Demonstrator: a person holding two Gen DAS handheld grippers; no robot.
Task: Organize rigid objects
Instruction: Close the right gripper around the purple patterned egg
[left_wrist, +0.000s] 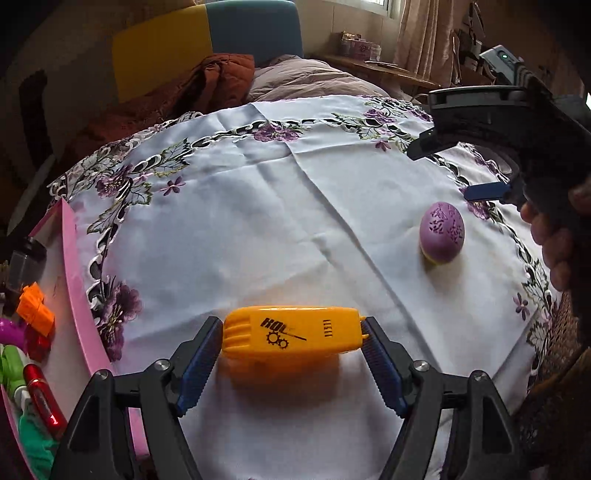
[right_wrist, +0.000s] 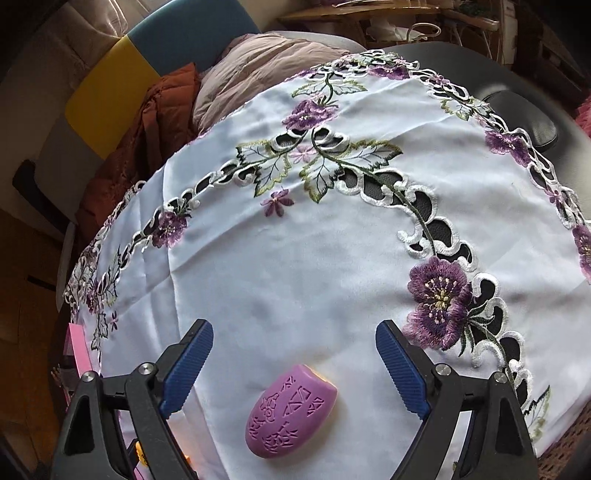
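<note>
Care now means keeping the left gripper (left_wrist: 291, 341) clamped endwise on the yellow toy (left_wrist: 291, 338) while the wide-open, empty right gripper (right_wrist: 294, 345) lowers squarely around the purple egg-shaped piece (right_wrist: 291, 411).

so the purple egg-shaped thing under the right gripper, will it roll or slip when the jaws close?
The purple egg probably rocks or rolls a little: it is rounded and lies on its side on the tablecloth. It looks like hard moulded plastic, so likely stiff and light. The embossed pattern may help the ribbed pads bite, though the curved sides could squirt out of the open right gripper.
</note>
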